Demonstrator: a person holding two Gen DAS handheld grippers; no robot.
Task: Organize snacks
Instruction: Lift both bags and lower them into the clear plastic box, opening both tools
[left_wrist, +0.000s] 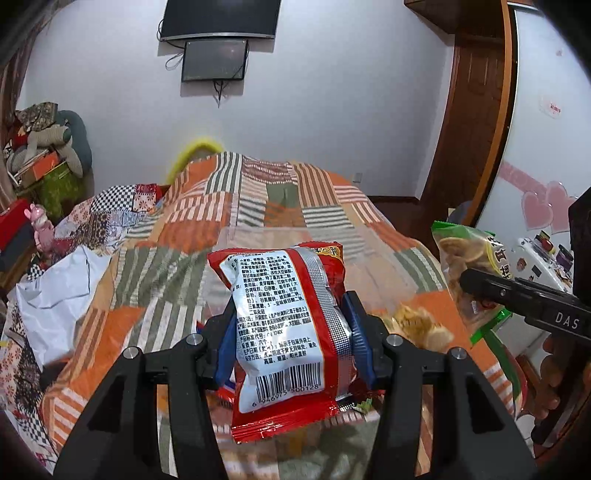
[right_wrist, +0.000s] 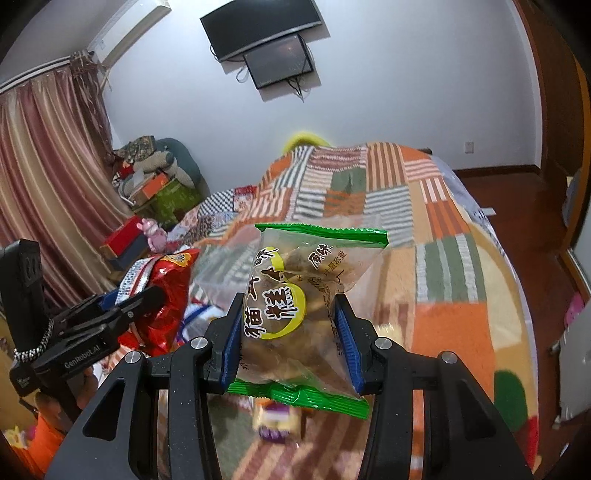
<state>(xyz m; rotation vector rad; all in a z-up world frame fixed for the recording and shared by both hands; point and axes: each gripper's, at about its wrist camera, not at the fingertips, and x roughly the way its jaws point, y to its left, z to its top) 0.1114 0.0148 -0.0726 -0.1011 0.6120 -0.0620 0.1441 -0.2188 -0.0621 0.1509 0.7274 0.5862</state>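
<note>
My left gripper is shut on a red snack packet with a white printed back and barcode, held above the bed. It shows at the left of the right wrist view. My right gripper is shut on a clear snack bag with green edges, full of brown crackers, also held above the bed. That bag and the right gripper's finger show at the right of the left wrist view, with the bag beside the red packet. A small purple and yellow snack lies blurred below.
A patchwork bedspread covers the bed. White plastic bags lie at its left. A pink toy, boxes and a pile of clothes stand at the far left. Screens hang on the wall. A wooden door frame is at right.
</note>
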